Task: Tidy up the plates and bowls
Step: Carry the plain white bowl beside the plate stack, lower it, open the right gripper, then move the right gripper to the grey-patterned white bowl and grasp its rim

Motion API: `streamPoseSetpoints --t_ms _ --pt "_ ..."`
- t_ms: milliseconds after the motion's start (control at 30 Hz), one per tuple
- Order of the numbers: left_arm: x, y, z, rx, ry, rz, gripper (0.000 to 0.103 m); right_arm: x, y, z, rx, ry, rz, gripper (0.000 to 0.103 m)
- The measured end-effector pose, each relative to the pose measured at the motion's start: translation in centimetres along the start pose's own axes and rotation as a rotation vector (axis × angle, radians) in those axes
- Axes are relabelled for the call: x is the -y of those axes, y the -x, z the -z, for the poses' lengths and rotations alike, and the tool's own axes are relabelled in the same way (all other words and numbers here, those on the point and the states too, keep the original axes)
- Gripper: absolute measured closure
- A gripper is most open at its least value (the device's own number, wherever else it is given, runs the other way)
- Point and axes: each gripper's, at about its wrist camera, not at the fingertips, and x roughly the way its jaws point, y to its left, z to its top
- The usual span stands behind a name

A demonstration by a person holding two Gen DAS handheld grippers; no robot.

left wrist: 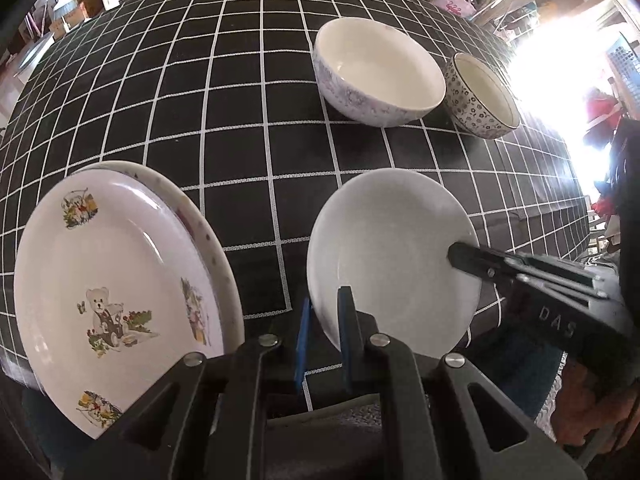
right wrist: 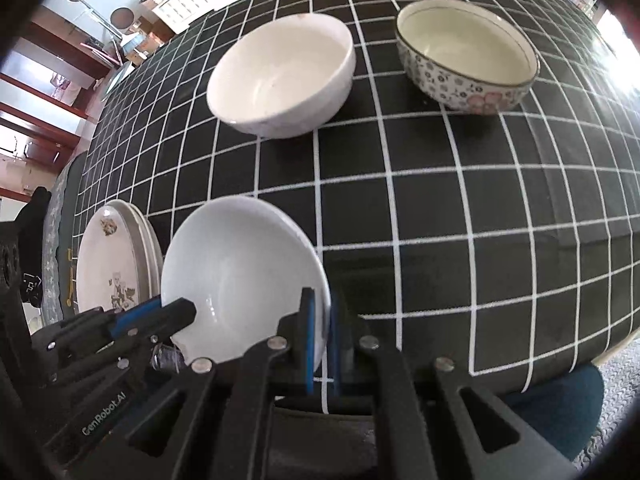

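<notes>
A small plain white dish (left wrist: 384, 248) is held tilted above the checked tablecloth (left wrist: 240, 128). My left gripper (left wrist: 326, 316) is shut on the dish's near rim. My right gripper (right wrist: 322, 328) is shut on the dish's (right wrist: 236, 268) opposite rim; it shows in the left wrist view (left wrist: 460, 258) coming from the right. A teddy-bear plate (left wrist: 112, 292) lies on top of another plate at the front left; it also shows in the right wrist view (right wrist: 108, 268). A large white bowl (left wrist: 378, 70) and a smaller floral bowl (left wrist: 482, 96) stand at the back.
The table's front edge runs just under both grippers. Shelves and clutter stand beyond the far edge. The large bowl (right wrist: 280, 76) and floral bowl (right wrist: 468, 56) stand side by side, with bare cloth between them and the plates.
</notes>
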Motion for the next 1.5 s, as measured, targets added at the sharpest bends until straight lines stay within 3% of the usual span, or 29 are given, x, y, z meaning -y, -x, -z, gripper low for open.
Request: streamPoseSetpoints --t_ms 233,333,400,433,600,967,1500 --pt "-0.3 2.8 -0.5 0.093 -0.021 -0.041 0.085 -0.7 0.7 -0.4 -0.006 0.041 0.056 0.09" --pt "-0.5 3.9 -0.6 0.111 -0.022 -0.039 0.08 -1.1 1.7 -0.6 0.042 0.064 0.106 0.072" --pt "-0.6 4.6 -0.7 0.131 -0.022 -0.057 0.08 -1.1 3.0 -0.8 0.086 0.069 0.127 0.054" --pt "-0.6 5.3 -0.7 0.151 -0.023 -0.087 0.08 -1.0 3.4 -0.9 0.096 0.066 0.13 0.053" --pt "-0.3 8.4 -1.3 0.219 -0.053 -0.111 0.066 -1.2 6.6 -1.9 0.153 0.095 0.128 0.051" --pt "0.3 13.0 -5.1 0.309 -0.071 -0.109 0.059 -2.8 11.4 -5.1 0.237 0.107 0.082 0.045" --pt "-1.0 9.3 -11.1 0.206 -0.025 -0.099 0.059 -2.3 8.1 -10.7 0.157 0.083 0.019 0.044"
